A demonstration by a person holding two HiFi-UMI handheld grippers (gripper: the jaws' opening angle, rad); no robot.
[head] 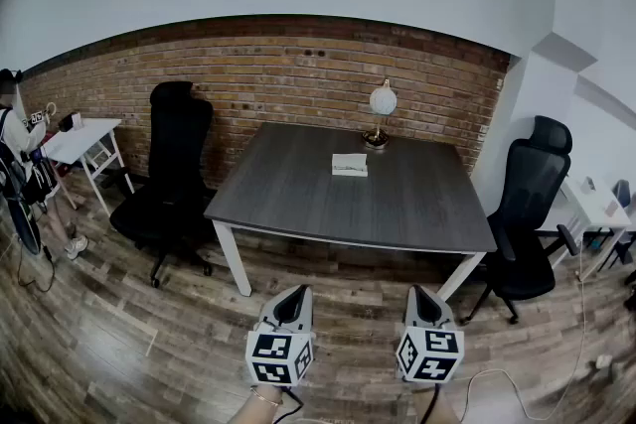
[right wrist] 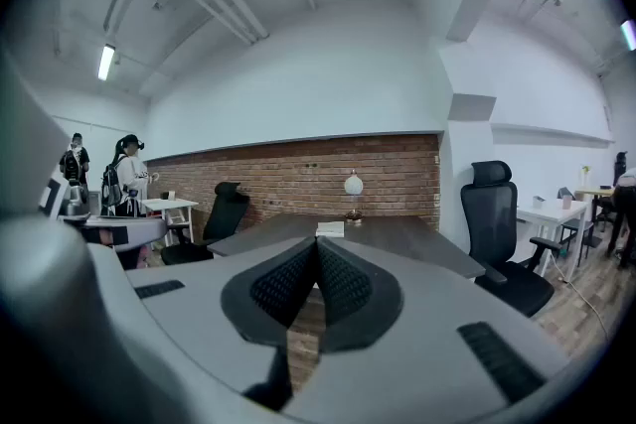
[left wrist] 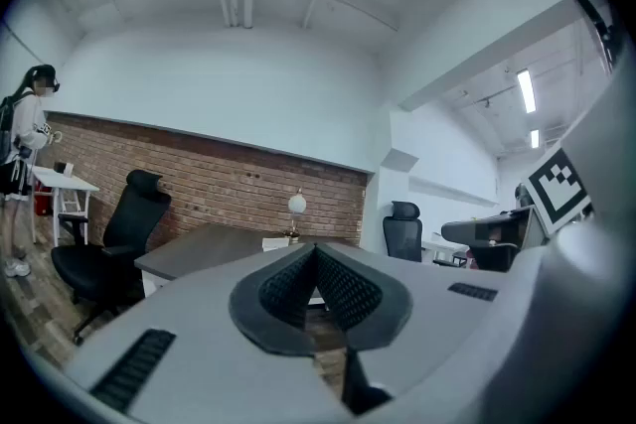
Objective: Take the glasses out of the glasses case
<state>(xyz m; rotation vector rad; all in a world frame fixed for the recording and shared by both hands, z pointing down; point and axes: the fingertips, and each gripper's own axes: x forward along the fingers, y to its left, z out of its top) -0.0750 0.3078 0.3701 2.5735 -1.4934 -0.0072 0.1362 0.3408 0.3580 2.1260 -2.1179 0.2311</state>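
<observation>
A pale glasses case (head: 349, 164) lies shut on the far middle of the dark grey table (head: 298, 194), far ahead of both grippers. It also shows as a small pale box in the left gripper view (left wrist: 275, 242) and the right gripper view (right wrist: 330, 229). My left gripper (head: 294, 294) and right gripper (head: 418, 293) hang side by side over the wooden floor, short of the table's near edge. Each has its jaws pressed together with nothing between them, as seen at the left gripper (left wrist: 315, 251) and the right gripper (right wrist: 317, 243). No glasses are visible.
A globe lamp (head: 382, 104) stands behind the case by the brick wall. Black office chairs flank the table at the left (head: 174, 174) and the right (head: 527, 213). A white side table (head: 84, 139) and a person (head: 20, 164) are at far left. A cable (head: 517, 380) lies on the floor.
</observation>
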